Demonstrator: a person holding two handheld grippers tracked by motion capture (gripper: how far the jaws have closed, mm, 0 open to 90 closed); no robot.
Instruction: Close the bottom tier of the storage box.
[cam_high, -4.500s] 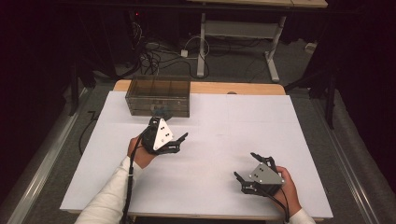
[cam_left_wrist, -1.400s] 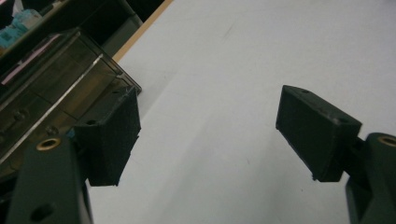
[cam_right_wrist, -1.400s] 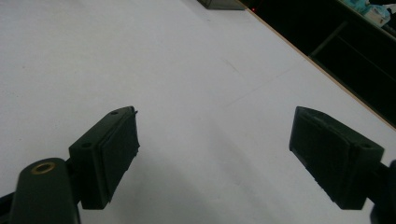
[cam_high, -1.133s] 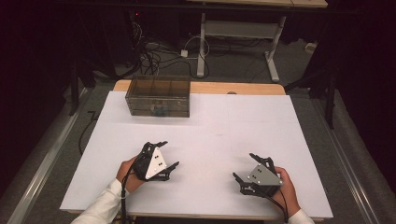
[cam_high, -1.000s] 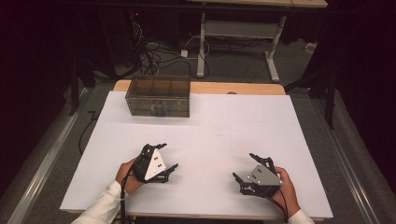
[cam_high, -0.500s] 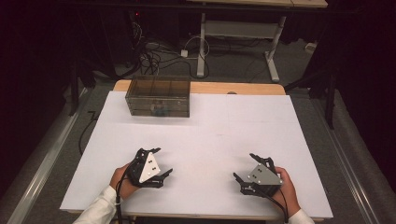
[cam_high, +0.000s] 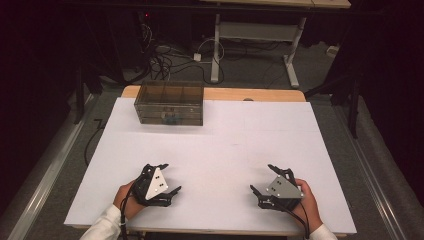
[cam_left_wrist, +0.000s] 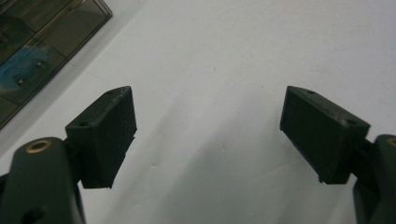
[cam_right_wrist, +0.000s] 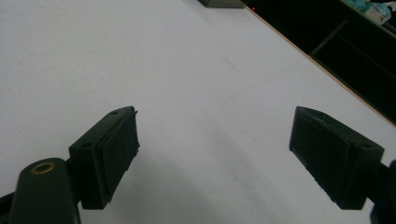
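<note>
Now my left tool (cam_high: 165, 179) has drawn back from the compartment box (cam_high: 170, 103) to the near table (cam_high: 225, 150) edge, jaws spread and empty like my right tool (cam_high: 265, 181), so the work looks finished.

A white table (cam_high: 225, 150) stands over grey floor (cam_high: 60, 165), with tangled cables (cam_high: 165, 55) behind.

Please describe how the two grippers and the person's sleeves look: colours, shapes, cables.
The left gripper and the right gripper are black frames, each with two flat, block-shaped black jaws and a brass-coloured pivot. Each carries a three-cornered plate with small dots: white on the left, grey on the right. A black cable trails from each. The person wears white sleeves.
</note>
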